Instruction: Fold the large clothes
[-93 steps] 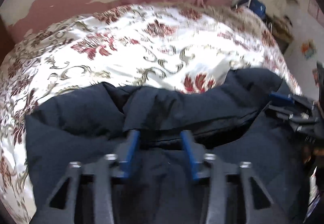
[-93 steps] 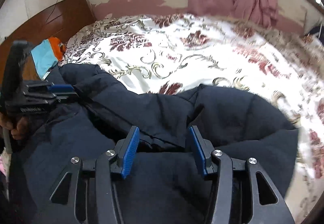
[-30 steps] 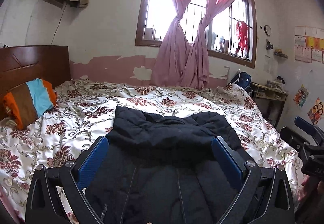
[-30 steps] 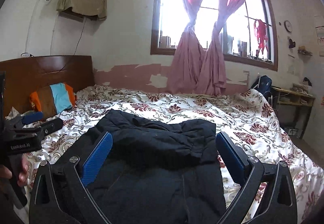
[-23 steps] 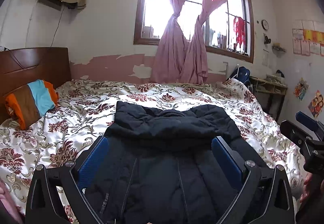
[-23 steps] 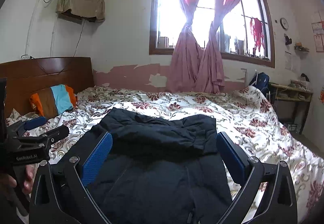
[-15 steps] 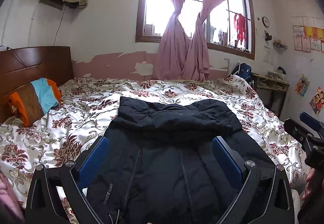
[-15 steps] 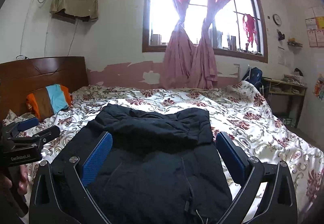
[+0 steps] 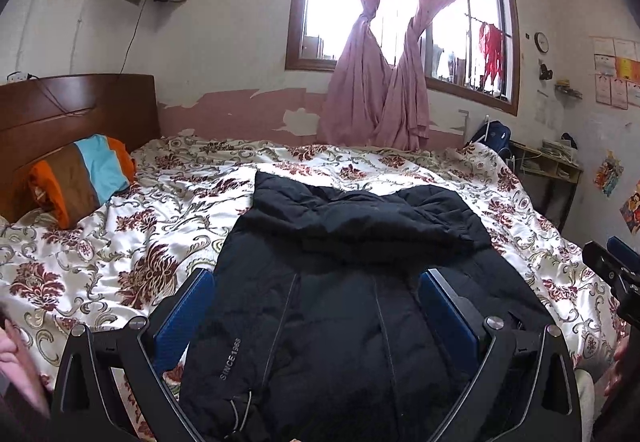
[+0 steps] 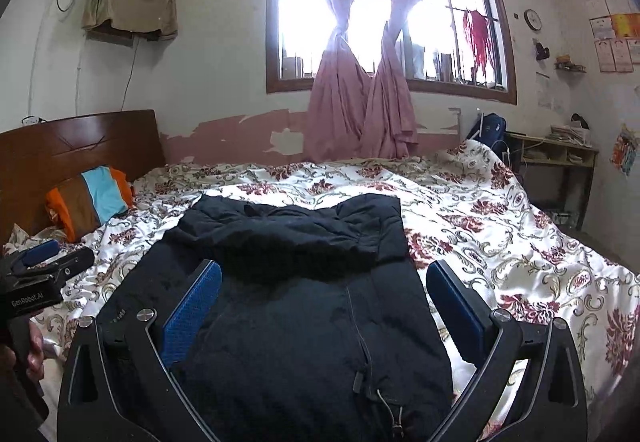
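Since three seconds back both grippers lifted off jacket, jaws spread. One black jacket (image 9: 340,302) lies flat on bed (image 9: 120,242), far end folded over. Left gripper (image 9: 316,294) wide open, empty; right gripper (image 10: 324,282) likewise. Left view alone shows "SINCE 1968" print; right view alone shows zipper pull. One striped pillow (image 10: 88,198), two pink curtains (image 10: 356,90).

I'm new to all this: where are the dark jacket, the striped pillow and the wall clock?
dark jacket (image 9: 340,322), left wrist view, middle of its front panel.
striped pillow (image 10: 90,198), right wrist view, its blue stripe.
wall clock (image 10: 532,19), right wrist view, its face.
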Demonstrator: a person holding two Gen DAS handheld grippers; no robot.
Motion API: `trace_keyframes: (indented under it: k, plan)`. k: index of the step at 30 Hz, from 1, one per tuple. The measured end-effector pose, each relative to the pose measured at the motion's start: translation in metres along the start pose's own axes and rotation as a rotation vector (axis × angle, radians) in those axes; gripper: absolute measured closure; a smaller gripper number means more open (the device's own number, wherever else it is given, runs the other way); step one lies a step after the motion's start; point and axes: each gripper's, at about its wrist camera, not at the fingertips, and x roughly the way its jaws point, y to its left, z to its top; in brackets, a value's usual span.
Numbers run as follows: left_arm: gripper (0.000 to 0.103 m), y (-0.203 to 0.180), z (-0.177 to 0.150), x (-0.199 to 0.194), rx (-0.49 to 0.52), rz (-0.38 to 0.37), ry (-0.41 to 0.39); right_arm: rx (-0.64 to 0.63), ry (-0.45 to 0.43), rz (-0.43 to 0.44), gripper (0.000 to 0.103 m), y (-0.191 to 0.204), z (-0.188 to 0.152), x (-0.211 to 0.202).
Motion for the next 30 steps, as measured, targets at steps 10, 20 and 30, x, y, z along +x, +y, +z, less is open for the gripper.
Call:
trace_keyframes:
  k: [10, 20, 30]
  plan:
    - [0.0, 0.01, -0.016, 0.001, -0.006, 0.011, 0.049, 0.02, 0.075, -0.003, 0.003, -0.011, -0.022, 0.006]
    - [0.0, 0.018, -0.049, 0.004, 0.036, -0.006, 0.165, -0.064, 0.177, 0.036, 0.003, -0.003, -0.052, 0.008]
    - [0.0, 0.019, -0.072, 0.005, 0.184, -0.08, 0.26, -0.197, 0.285, 0.113, 0.002, 0.013, -0.064, 0.017]
